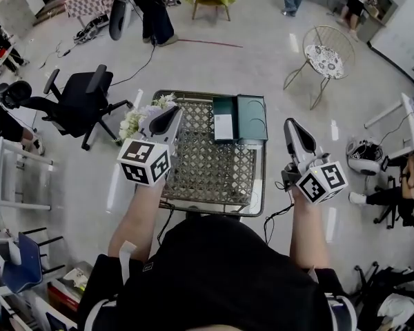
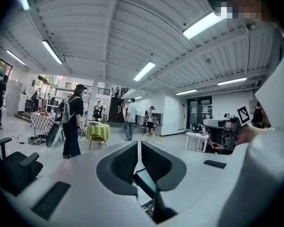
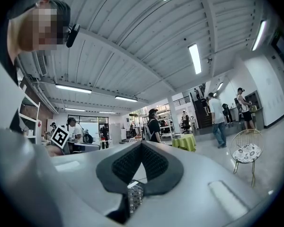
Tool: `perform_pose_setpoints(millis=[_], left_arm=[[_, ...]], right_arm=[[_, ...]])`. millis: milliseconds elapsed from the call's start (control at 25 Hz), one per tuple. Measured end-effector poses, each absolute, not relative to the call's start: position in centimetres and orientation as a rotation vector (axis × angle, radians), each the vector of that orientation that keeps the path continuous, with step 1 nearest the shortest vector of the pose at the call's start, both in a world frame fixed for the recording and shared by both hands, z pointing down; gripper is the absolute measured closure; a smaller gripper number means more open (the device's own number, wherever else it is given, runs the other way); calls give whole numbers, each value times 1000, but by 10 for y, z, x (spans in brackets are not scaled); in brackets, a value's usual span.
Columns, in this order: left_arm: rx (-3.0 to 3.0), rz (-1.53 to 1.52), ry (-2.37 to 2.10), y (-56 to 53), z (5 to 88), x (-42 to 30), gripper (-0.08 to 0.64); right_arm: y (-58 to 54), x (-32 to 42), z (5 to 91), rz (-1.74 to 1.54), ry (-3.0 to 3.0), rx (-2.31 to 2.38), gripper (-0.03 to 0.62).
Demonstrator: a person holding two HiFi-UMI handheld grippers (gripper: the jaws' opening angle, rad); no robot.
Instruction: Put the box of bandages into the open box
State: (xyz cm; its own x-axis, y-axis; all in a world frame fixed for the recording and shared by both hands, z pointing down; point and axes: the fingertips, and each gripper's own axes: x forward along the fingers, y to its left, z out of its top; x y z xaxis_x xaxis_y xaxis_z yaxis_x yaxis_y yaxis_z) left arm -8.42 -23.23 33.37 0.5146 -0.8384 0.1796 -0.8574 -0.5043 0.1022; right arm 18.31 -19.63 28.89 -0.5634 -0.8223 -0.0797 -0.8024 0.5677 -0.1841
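Both tongs hang raised over the near half of the table [image 1: 193, 167]. The left gripper [image 1: 174, 112] has its jaws pressed together with nothing between them, and the right gripper [image 1: 290, 123] is likewise closed and empty. The box of bandages [image 1: 223, 125], dark green with a pale label, seems to lie in the left half of the open box [image 1: 252, 118] at the table's far edge. White flowers [image 1: 133, 121] sit at the far left corner, just beside the left gripper. The lattice top from tongs to box lies bare. A black office chair [image 1: 79, 102] stands off left, and a round wire chair [image 1: 326, 55] stands well beyond on the right.
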Motion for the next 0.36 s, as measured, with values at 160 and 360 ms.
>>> perform_pose_setpoints(millis=[160, 360], left_arm=[[2580, 146, -1447, -233, 334, -83, 535], [2598, 150, -1431, -234, 334, -80, 537]], right_arm=[[-197, 180, 289, -176, 2646, -1389, 584], [-197, 178, 293, -171, 2646, -1400, 584]])
